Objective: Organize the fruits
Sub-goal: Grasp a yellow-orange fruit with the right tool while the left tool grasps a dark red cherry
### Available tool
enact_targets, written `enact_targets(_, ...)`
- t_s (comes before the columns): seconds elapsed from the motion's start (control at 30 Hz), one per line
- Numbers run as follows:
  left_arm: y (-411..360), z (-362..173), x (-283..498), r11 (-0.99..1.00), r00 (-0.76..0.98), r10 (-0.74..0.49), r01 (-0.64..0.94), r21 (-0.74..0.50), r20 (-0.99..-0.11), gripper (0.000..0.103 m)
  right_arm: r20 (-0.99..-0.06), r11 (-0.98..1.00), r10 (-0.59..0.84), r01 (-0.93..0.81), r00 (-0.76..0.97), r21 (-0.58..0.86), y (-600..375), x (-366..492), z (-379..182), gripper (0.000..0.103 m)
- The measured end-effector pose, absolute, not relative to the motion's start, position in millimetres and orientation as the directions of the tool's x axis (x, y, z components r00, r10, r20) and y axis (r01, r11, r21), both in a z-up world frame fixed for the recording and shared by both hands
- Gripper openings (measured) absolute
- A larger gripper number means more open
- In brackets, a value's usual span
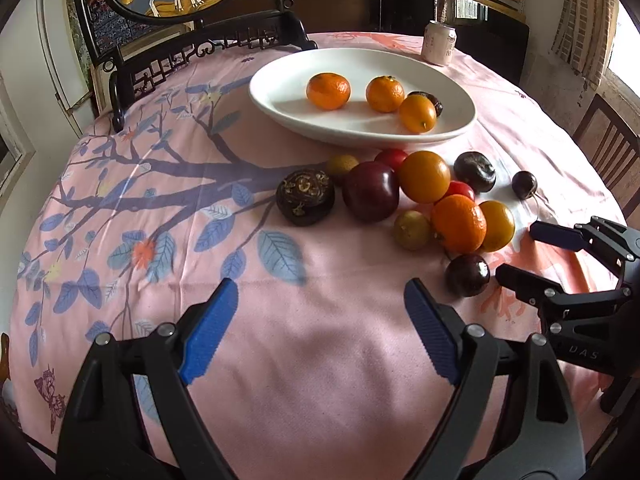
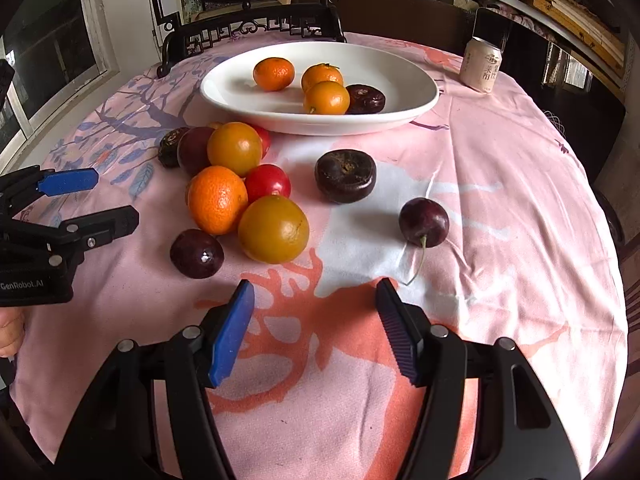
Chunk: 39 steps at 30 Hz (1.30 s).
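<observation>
A white oval plate point(image 1: 280, 108) point(image 2: 400, 112) holds three orange fruits point(image 1: 328, 91) point(image 2: 326, 98) and one dark fruit point(image 2: 365, 98). In front of it a cluster of loose fruit lies on the pink cloth: oranges point(image 1: 424, 176) point(image 2: 273, 229), a tangerine point(image 1: 459, 223) point(image 2: 217, 199), dark plums point(image 1: 371, 191) point(image 2: 196, 253), a cherry with stem point(image 2: 423, 222) and dark flat fruits point(image 1: 305, 197) point(image 2: 345, 176). My left gripper point(image 1: 320, 320) is open and empty, short of the cluster. My right gripper point(image 2: 314, 320) is open and empty near the cherry; it also shows in the left wrist view point(image 1: 516, 252).
A pale drink can point(image 1: 439, 43) point(image 2: 481, 65) stands behind the plate at the right. A dark carved chair point(image 1: 192, 56) with a round painted panel stands at the table's far side. Another chair point(image 1: 608, 148) stands at the right edge. The left gripper shows in the right wrist view point(image 2: 100, 200).
</observation>
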State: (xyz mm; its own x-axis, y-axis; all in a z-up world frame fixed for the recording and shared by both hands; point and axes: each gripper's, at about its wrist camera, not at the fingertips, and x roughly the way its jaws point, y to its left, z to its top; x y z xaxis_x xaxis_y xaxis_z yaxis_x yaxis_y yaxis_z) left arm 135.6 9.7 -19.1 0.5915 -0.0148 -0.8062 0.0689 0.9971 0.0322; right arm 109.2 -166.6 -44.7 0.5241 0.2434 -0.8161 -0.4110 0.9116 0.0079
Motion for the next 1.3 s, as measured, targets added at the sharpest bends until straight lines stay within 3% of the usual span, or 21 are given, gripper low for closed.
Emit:
enact_targets(0.3,10,-32,138,0.996,0.556,-0.045,0.092,0.008,-0.830,0.087,-0.811,0.893,0.250,-0.450,0.528,-0.018,-141,131,-45,0.063)
enact_targets(0.33,10,-31,137,0.996,0.556,-0.046,0.094,0.008,-0.830,0.087,-0.812,0.889,0.261,-0.457,0.522,-0.008,-140,133,-45,0.059)
enact_targets(0.4,8,-30,136,0.995,0.554,-0.048,0.097,0.007,-0.831,0.087,-0.809,0.882,0.275,-0.471,0.520,-0.003,-136,132,-43,0.039)
enact_targets(0.97,-47,-34,129,0.981,0.508,-0.111,0.196,-0.011,-0.854,0.087,-0.802,0.910,0.295,-0.409,0.519,0.070,-186,102,-41,0.039)
enact_targets(1.17,-61,-34,140,0.980,0.519,-0.104,0.200,0.002,-0.848,0.074,-0.800,0.916,0.306,-0.387,0.515,0.101,-198,101,-41,0.039)
enact_targets(1.27,-62,-32,143,0.980,0.523,-0.105,0.201,0.002,-0.846,0.057,-0.801,0.907,0.318,-0.408,0.508,0.102,-196,99,-41,0.039)
enact_targets(1.3,-61,-31,145,0.980,0.524,-0.108,0.200,-0.001,-0.845,0.045,-0.802,0.905,0.318,-0.414,0.506,0.098,-194,98,-40,0.038)
